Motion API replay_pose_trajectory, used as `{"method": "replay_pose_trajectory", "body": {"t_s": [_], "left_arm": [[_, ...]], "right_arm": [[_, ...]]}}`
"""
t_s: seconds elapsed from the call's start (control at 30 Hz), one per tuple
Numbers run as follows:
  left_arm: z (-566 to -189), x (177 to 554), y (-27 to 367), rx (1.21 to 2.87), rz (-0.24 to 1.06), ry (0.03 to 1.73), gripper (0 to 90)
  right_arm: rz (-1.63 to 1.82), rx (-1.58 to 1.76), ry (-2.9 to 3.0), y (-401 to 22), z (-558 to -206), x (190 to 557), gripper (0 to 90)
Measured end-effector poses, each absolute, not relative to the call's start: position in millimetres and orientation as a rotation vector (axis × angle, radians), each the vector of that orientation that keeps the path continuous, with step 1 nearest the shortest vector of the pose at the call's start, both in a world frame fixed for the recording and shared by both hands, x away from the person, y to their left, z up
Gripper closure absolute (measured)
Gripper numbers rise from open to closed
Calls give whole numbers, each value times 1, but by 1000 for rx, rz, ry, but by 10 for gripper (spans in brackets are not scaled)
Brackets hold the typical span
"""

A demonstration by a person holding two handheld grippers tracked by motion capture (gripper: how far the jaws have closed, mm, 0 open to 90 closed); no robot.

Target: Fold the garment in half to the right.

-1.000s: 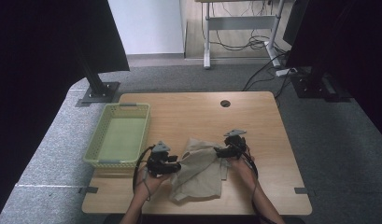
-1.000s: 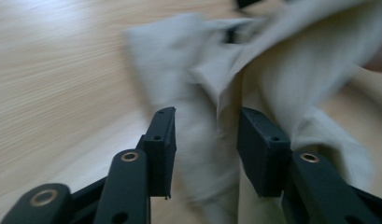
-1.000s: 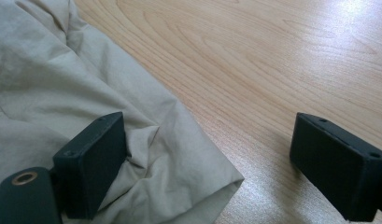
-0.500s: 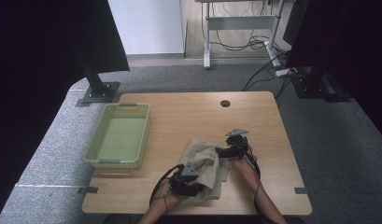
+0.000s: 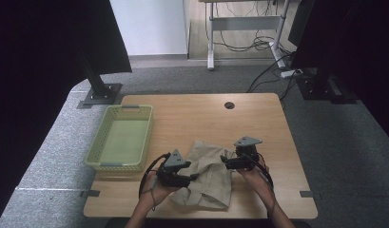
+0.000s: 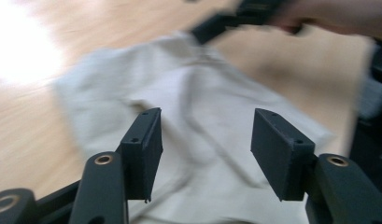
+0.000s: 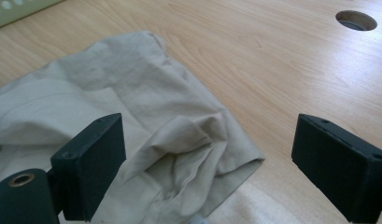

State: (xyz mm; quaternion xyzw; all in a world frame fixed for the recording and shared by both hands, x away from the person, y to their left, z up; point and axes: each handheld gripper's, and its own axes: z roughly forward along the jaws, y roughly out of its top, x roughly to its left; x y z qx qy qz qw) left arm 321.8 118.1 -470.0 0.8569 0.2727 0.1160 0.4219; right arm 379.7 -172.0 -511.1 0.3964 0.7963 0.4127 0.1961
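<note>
A crumpled beige cloth [image 5: 212,179] lies on the wooden table [image 5: 192,118], near its front edge. My left gripper [image 5: 196,177] is at the cloth's left side and points right over it. Its jaws have just been opening. In the left gripper view the left gripper [image 6: 206,144] stands open, with the cloth [image 6: 202,102] lying beyond the jaws and nothing pressed between them. My right gripper [image 5: 224,161] is at the cloth's right edge and points left. It [image 7: 212,140] is wide open just above a folded corner of the cloth [image 7: 132,88].
A light green basket [image 5: 147,137] stands left of the cloth, its corner [image 7: 11,9] also in the right gripper view. A round cable hole [image 5: 229,105] [image 7: 356,19] sits at the table's far side. Bare wood lies behind the cloth.
The left hand swung toward the table's front edge, then came back to the cloth's left side. The right gripper shifted only a little at the cloth's right edge.
</note>
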Motion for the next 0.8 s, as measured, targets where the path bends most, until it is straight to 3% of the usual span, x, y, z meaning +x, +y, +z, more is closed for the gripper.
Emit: {"method": "replay_pose_trajectory", "body": {"t_s": [0.23, 0.37, 0.53, 0.7, 0.8], "left_arm": [[-498, 363, 114, 2144, 427, 886, 429], [-512, 380, 103, 2178, 450, 909, 434], [-521, 373, 79, 2244, 436, 804, 402], [-513, 351, 64, 2231, 343, 666, 387], [-506, 339, 66, 2235, 355, 615, 366]], "right_arm": [[1163, 1108, 2217, -178, -510, 369, 94], [1153, 1147, 2193, -191, -512, 363, 95], [1156, 1187, 2169, -203, -515, 360, 95], [1158, 1226, 2148, -215, -519, 357, 95], [1152, 1235, 2147, -220, -522, 355, 95]]}}
